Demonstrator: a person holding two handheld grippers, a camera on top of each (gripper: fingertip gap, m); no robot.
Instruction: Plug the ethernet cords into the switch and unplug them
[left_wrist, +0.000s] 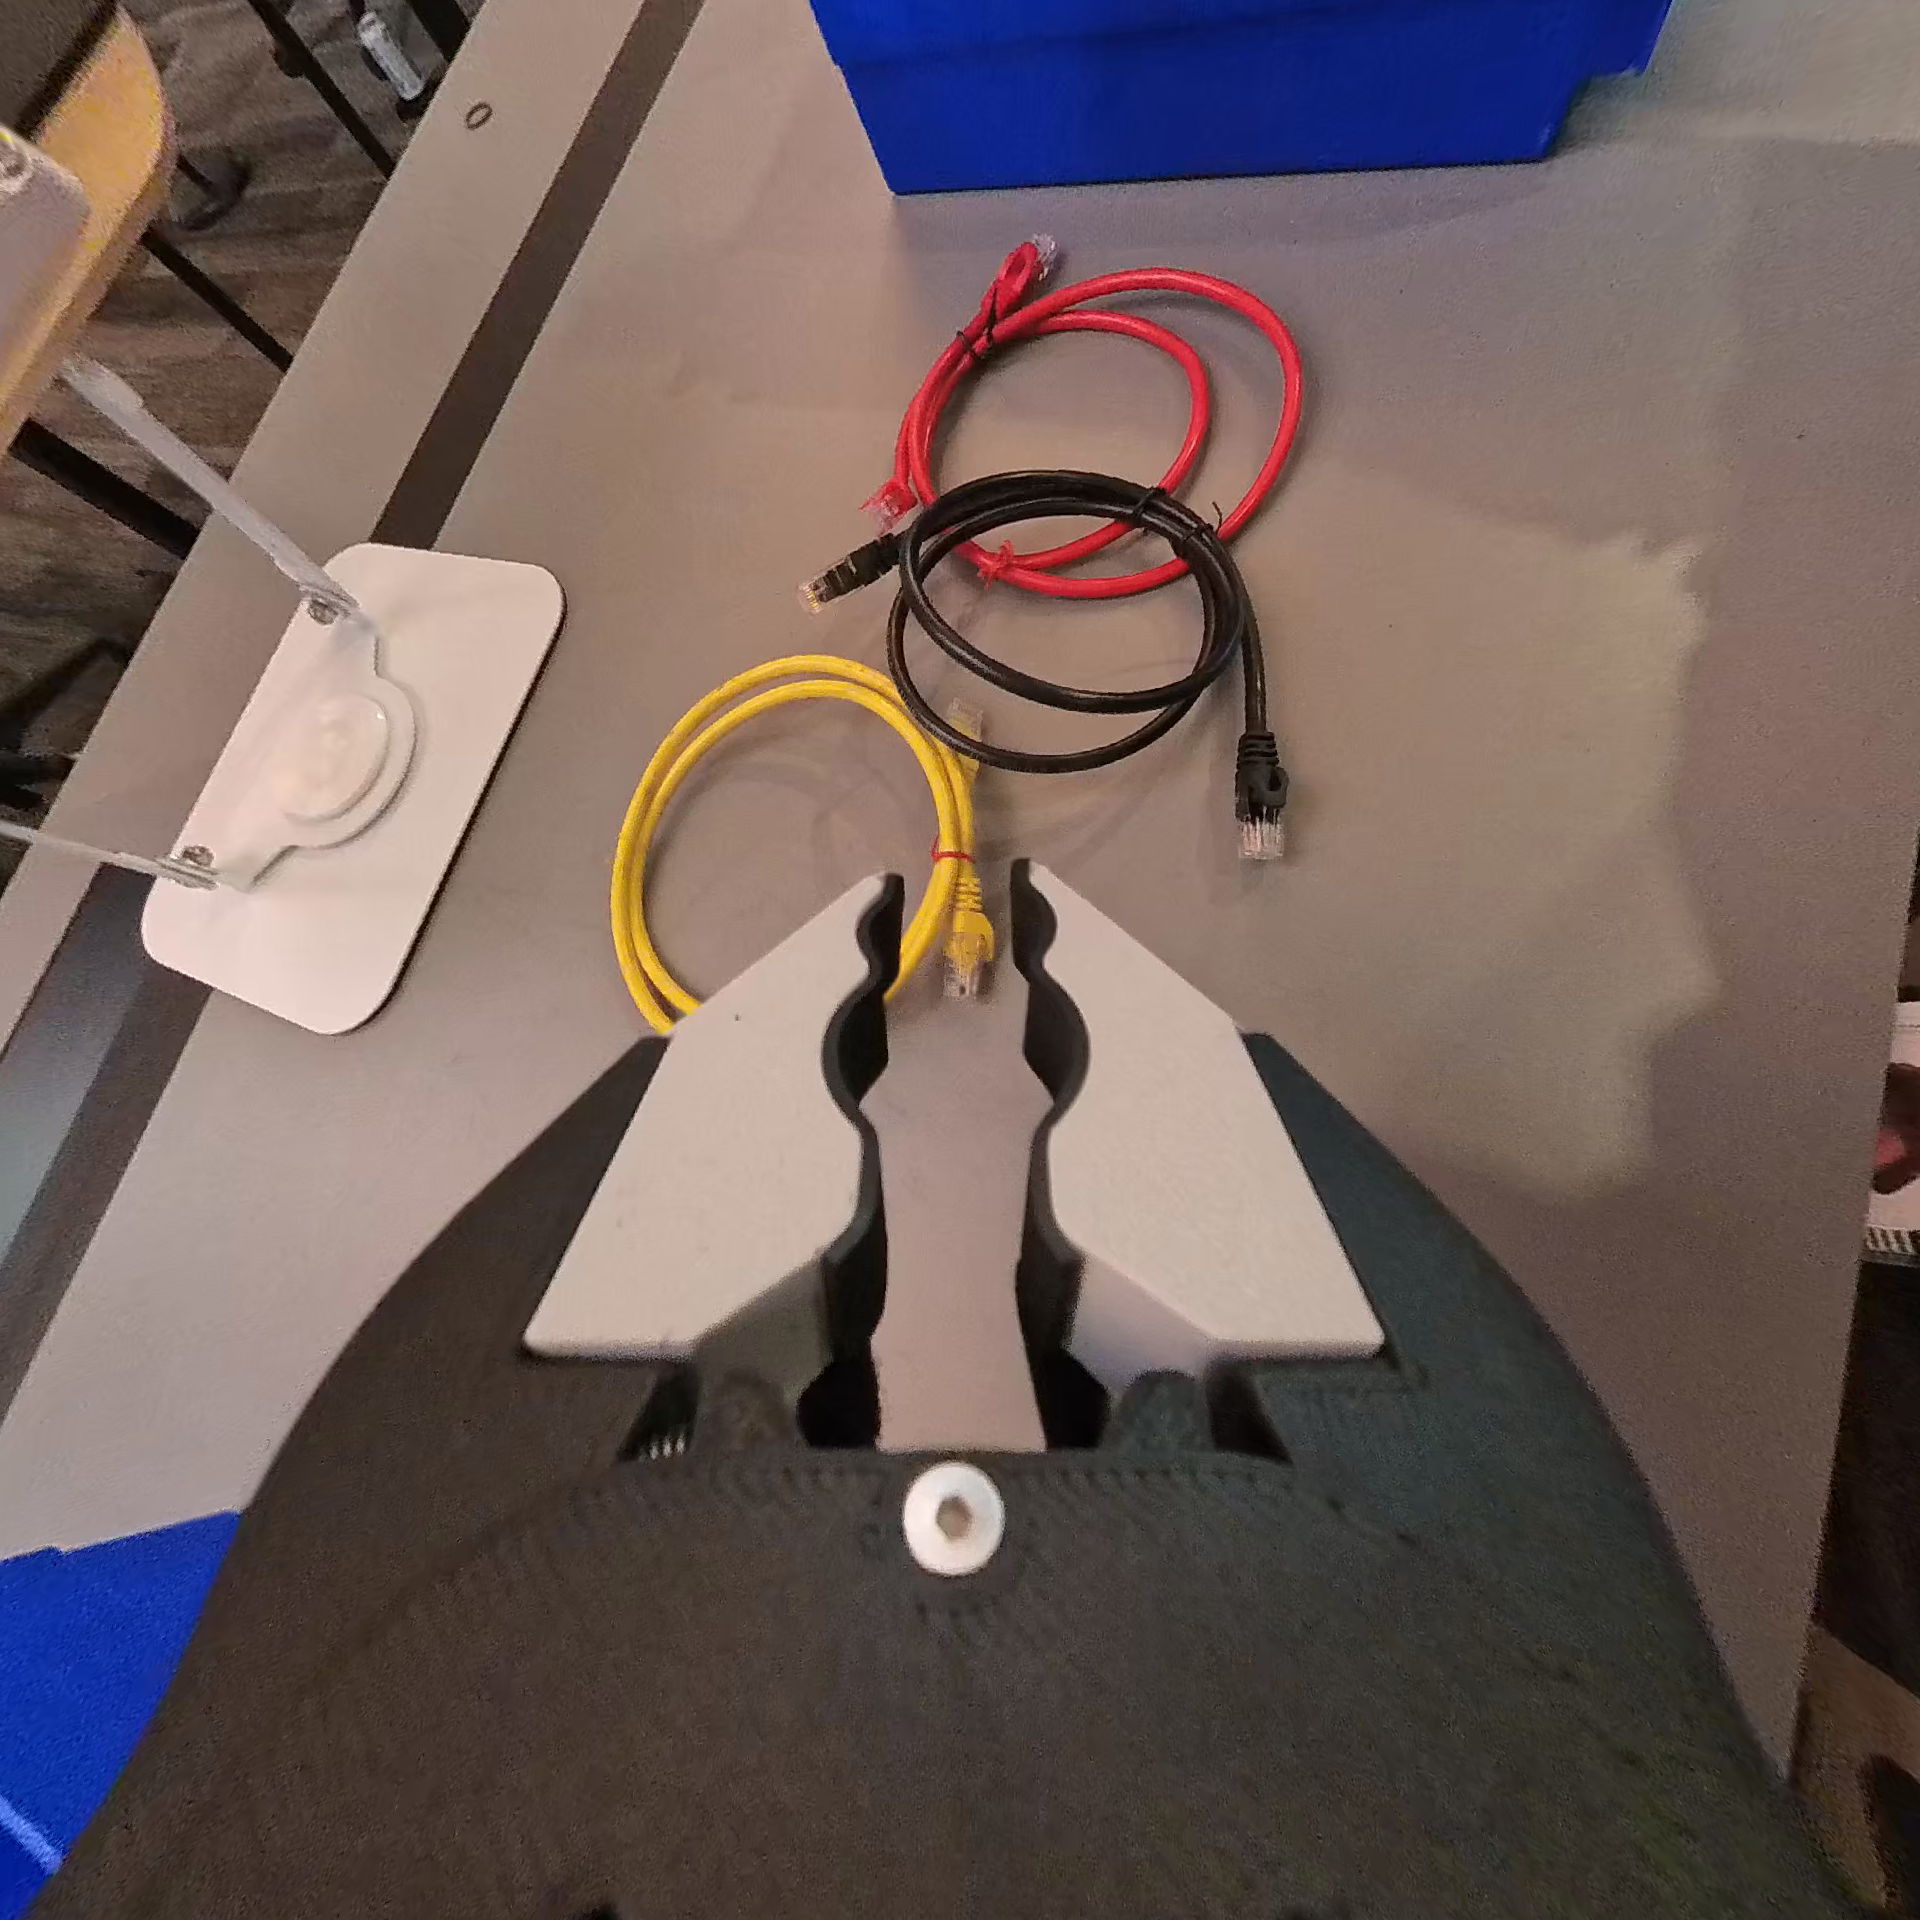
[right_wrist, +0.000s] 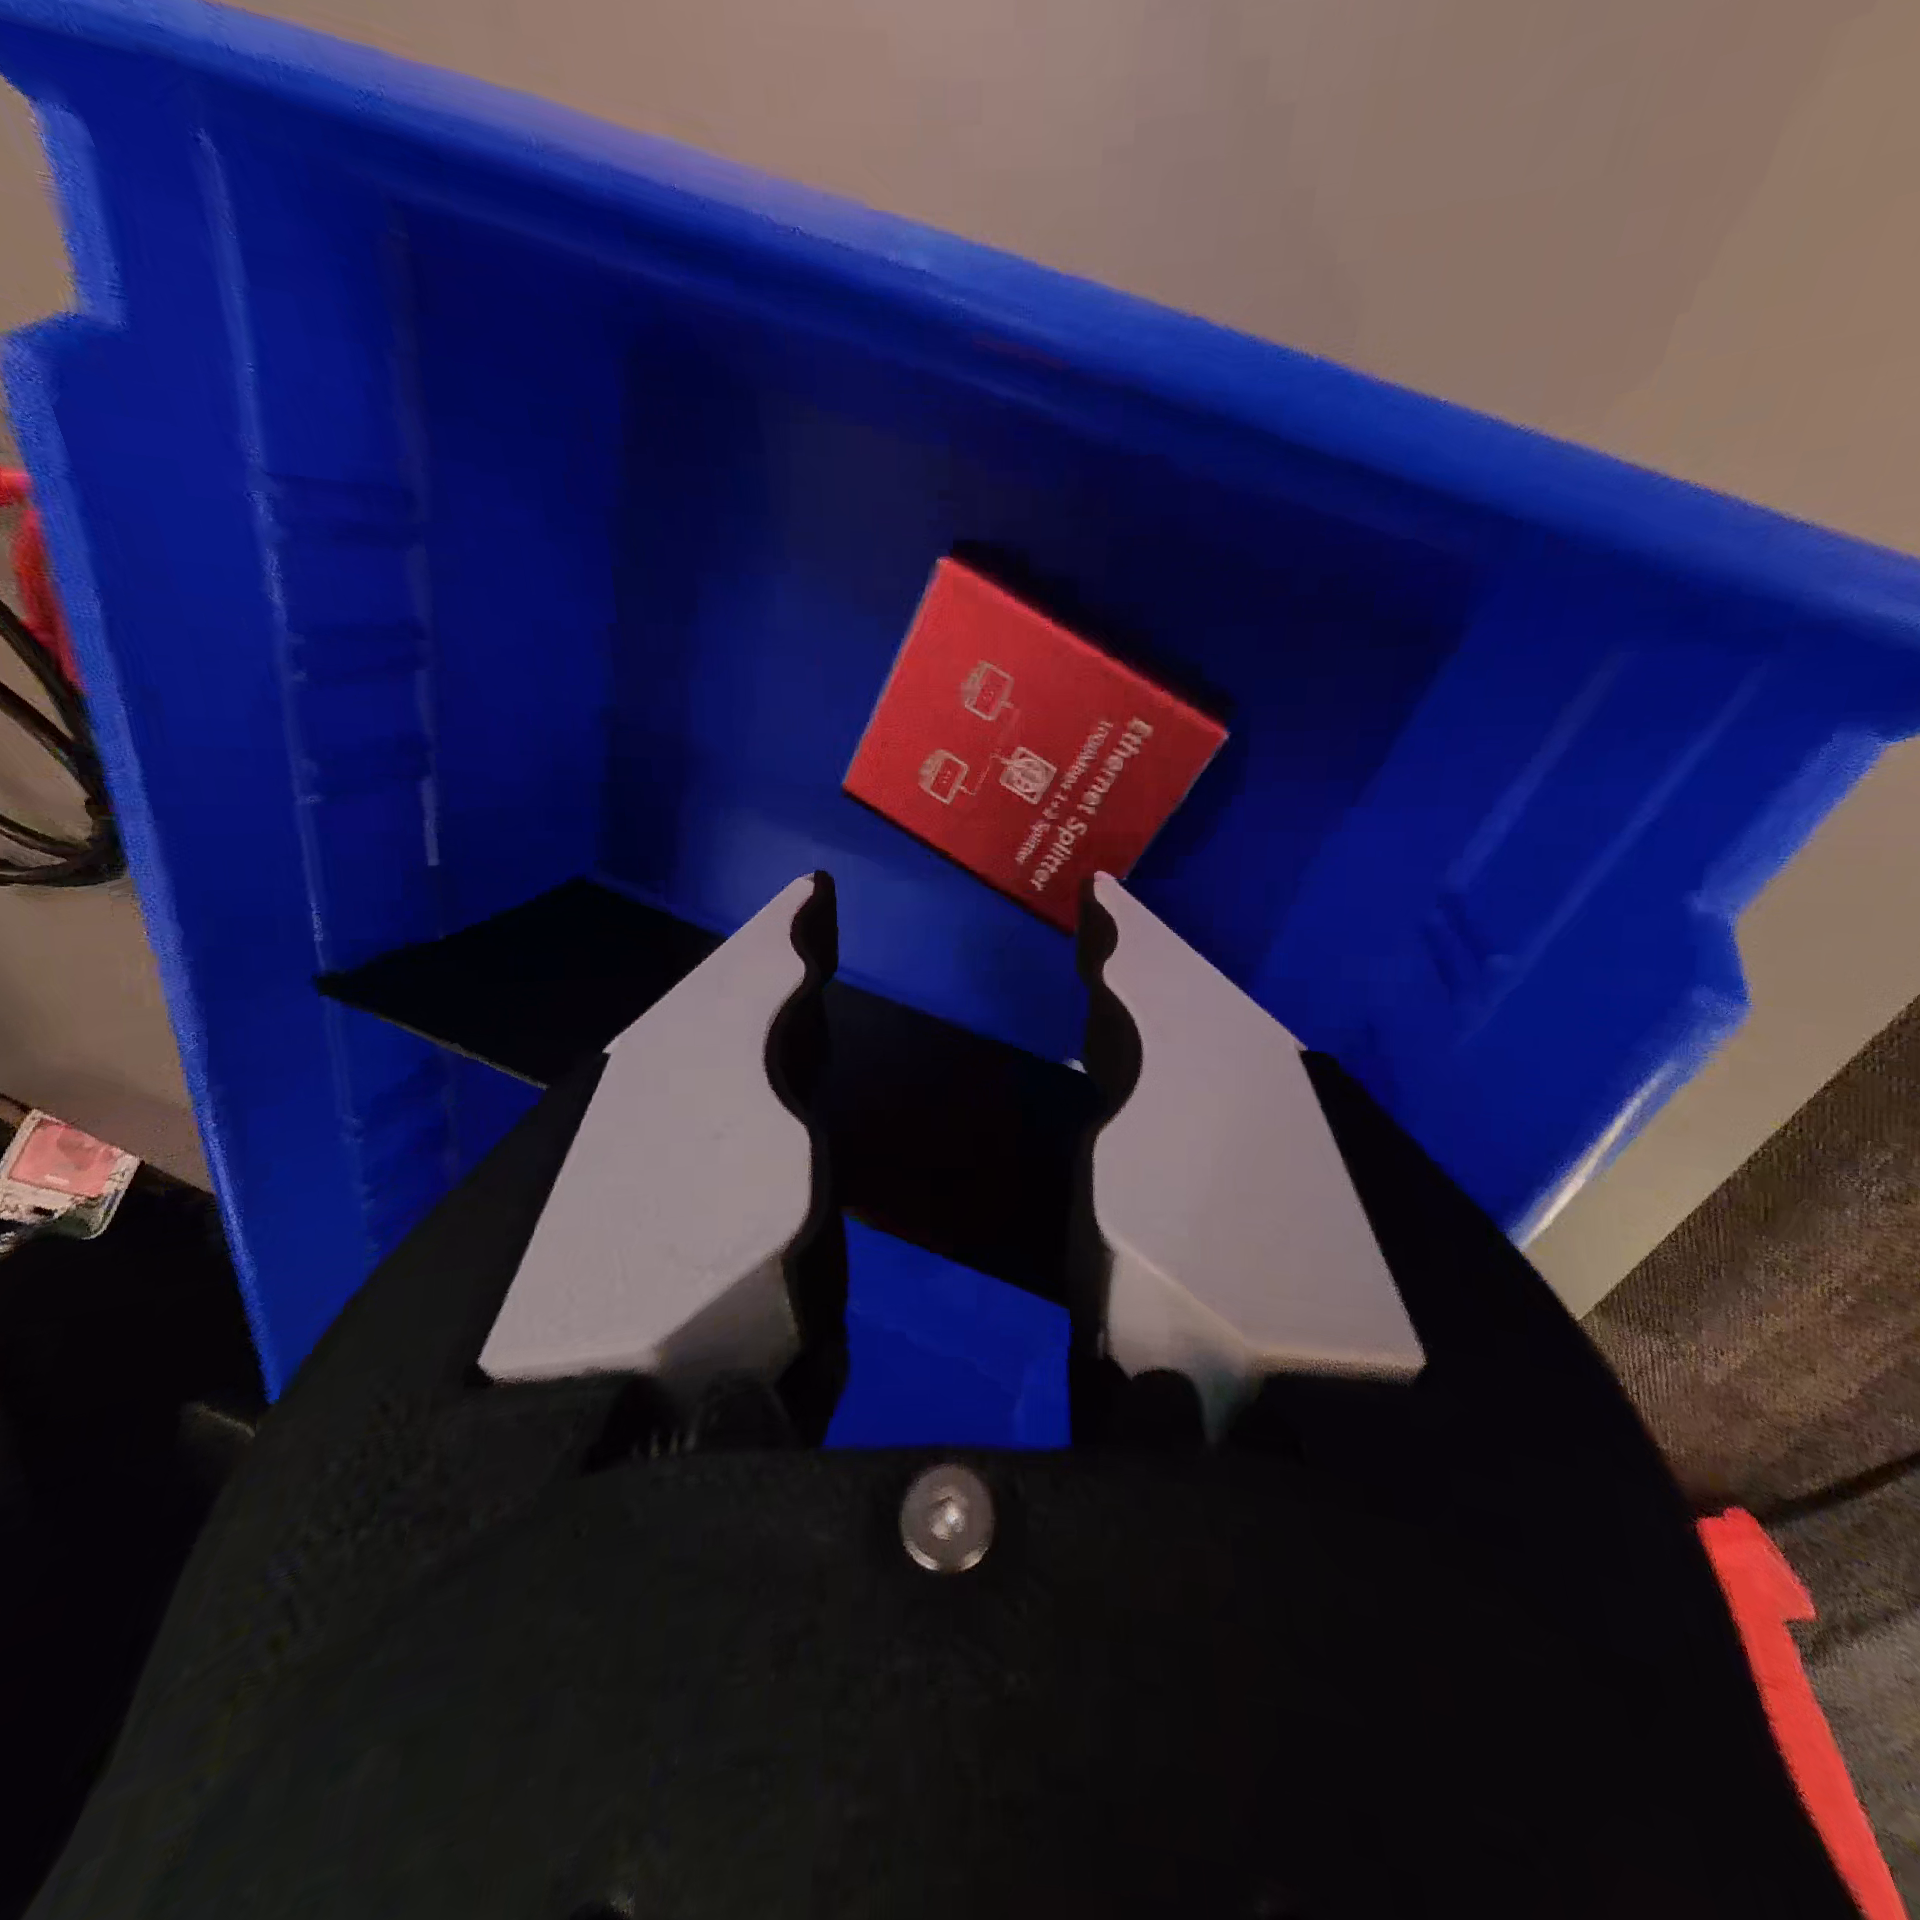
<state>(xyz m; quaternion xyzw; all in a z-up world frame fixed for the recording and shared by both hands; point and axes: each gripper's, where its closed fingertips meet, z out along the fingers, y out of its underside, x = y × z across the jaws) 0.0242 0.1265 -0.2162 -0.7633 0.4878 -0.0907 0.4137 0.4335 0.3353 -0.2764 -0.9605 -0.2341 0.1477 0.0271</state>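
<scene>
In the left wrist view three coiled ethernet cords lie on the grey table (left_wrist: 1455, 727): a yellow cord (left_wrist: 727, 727) nearest, a black cord (left_wrist: 1070, 644) behind it, a red cord (left_wrist: 1143, 416) farthest. My left gripper (left_wrist: 956, 883) is open and empty, hovering over the yellow cord's plug (left_wrist: 964, 951), which shows between the fingers. In the right wrist view my right gripper (right_wrist: 956, 899) is open and empty above a blue bin (right_wrist: 520, 623). A small red box with white print, the switch (right_wrist: 1029, 738), lies on the bin floor just beyond the fingertips.
A white flat stand base (left_wrist: 416, 727) with clear struts sits at the table's left edge. The blue bin (left_wrist: 1195, 83) stands at the back of the table. A dark flat piece (right_wrist: 540, 966) lies inside the bin. The table's right edge drops to the floor. My right fingertips sit around 45 centimeters from my left ones.
</scene>
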